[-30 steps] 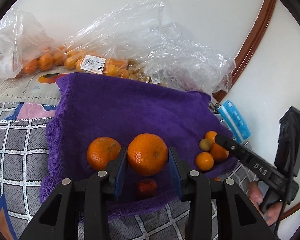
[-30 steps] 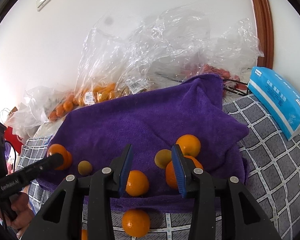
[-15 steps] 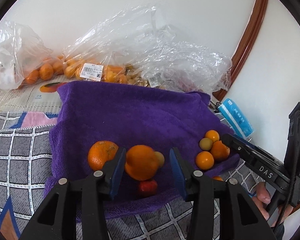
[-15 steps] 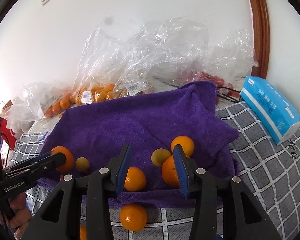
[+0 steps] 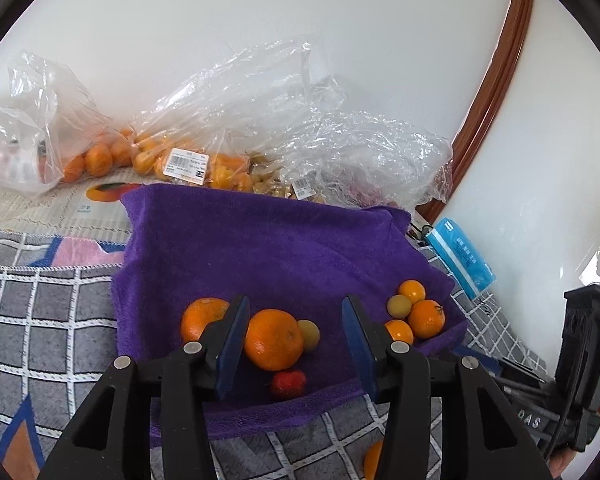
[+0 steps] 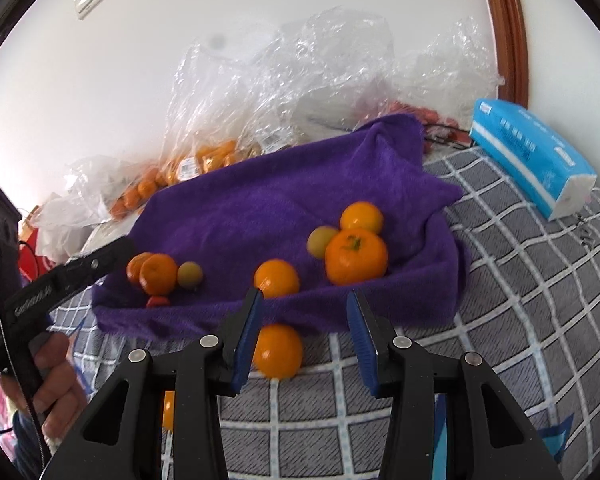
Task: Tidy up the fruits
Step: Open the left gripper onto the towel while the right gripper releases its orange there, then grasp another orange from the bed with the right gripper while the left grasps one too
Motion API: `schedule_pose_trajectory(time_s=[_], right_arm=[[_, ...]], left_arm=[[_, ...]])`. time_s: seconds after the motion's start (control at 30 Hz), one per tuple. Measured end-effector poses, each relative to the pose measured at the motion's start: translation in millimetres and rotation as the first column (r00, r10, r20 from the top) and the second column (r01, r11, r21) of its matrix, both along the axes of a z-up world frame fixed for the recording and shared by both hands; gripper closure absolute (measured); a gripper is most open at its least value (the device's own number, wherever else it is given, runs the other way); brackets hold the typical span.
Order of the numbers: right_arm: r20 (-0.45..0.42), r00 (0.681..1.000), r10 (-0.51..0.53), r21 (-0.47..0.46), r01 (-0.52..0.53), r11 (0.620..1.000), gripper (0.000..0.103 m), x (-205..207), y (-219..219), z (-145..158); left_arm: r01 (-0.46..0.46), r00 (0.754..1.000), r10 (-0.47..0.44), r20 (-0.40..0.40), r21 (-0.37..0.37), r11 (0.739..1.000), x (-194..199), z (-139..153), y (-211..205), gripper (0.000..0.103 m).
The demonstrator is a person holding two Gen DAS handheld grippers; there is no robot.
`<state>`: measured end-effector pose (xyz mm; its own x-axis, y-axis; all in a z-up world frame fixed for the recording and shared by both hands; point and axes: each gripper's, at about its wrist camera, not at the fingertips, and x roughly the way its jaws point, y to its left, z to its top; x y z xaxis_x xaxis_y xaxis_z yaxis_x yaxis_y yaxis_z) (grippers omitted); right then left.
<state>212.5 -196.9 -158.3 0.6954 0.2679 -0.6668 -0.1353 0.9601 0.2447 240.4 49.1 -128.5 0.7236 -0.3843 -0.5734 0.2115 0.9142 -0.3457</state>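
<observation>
A purple towel (image 5: 260, 248) lies on the checked cover and carries the fruit. My left gripper (image 5: 296, 338) is open and empty. A large orange (image 5: 274, 339) rests on the towel between its fingers, with a second orange (image 5: 202, 316) to the left, a pale plum (image 5: 310, 335) to the right and a small red fruit (image 5: 288, 384) in front. My right gripper (image 6: 306, 344) is open and empty above the towel's front edge (image 6: 340, 312). A loose orange (image 6: 278, 351) lies on the cover by its left finger. A stemmed orange (image 6: 356, 256) and smaller fruits sit on the towel beyond.
Clear plastic bags of oranges (image 5: 172, 160) and other fruit line the wall behind the towel. A blue tissue pack (image 6: 532, 156) lies at the right on the grey checked cover (image 6: 520, 280). Another orange (image 5: 374, 460) lies on the cover in front of the towel.
My left gripper opened and let the large orange down onto the towel, then drew back. My right gripper opened wider and pulled back toward the towel's front edge.
</observation>
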Motion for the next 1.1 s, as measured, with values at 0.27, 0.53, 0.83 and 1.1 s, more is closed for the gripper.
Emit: schedule_pose_trajectory(time_s=[0.27, 0.53, 0.83, 1.1], right_arm=[[-0.051, 0.998, 0.043, -0.146, -0.050, 0.988, 0.066, 0, 33, -23], [-0.015, 1.000, 0.015, -0.273, -0.018, 0.962, 0.071, -18, 41, -22], [0.008, 0.998, -0.054, -0.275, 0.055, 0.960, 0.071, -55, 18, -3], [0.017, 0.993, -0.119, -0.249, 0.120, 0.961, 0.071, -78, -6, 10]], left_arm=[[-0.048, 0.998, 0.048, 0.028, 0.010, 0.999, -10, 19, 13, 0.057], [-0.074, 0.996, 0.078, -0.036, 0.080, 0.994, -44, 9, 27, 0.057], [-0.035, 0.988, 0.056, -0.143, 0.148, 0.988, -76, -24, 20, 0.057], [-0.030, 0.976, 0.075, -0.203, 0.217, 0.976, -98, -41, 9, 0.057]])
